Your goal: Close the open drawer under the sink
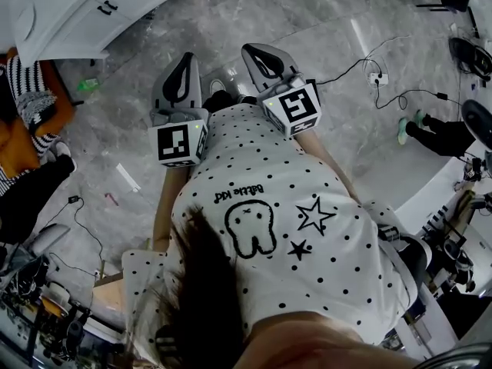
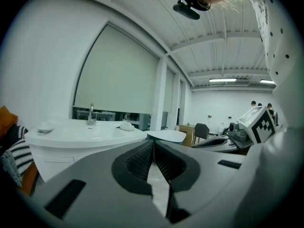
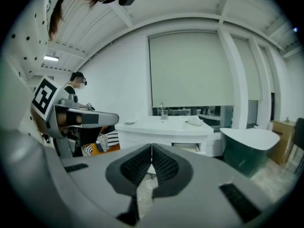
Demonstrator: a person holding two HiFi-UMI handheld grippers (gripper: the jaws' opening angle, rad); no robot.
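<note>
The white sink cabinet [image 1: 84,14] stands at the top left of the head view, with dark handles [image 1: 108,8] on its front. In the right gripper view it is straight ahead as a white vanity [image 3: 166,127] with a faucet [image 3: 162,110]; below its counter I can make out a drawer front [image 3: 194,146], but not how far out it stands. The left gripper view shows the vanity [image 2: 85,134] off to the left. My left gripper [image 1: 184,60] [image 2: 153,144] and right gripper [image 1: 255,51] [image 3: 151,148] are side by side in front of my body, both shut and empty, well short of the cabinet.
A person in striped clothes [image 1: 31,106] sits beside an orange seat at the left. Cables and a power strip [image 1: 377,78] lie on the grey marble floor, and another person's legs [image 1: 434,133] are at the right. A dark green tub [image 3: 247,148] stands right of the vanity.
</note>
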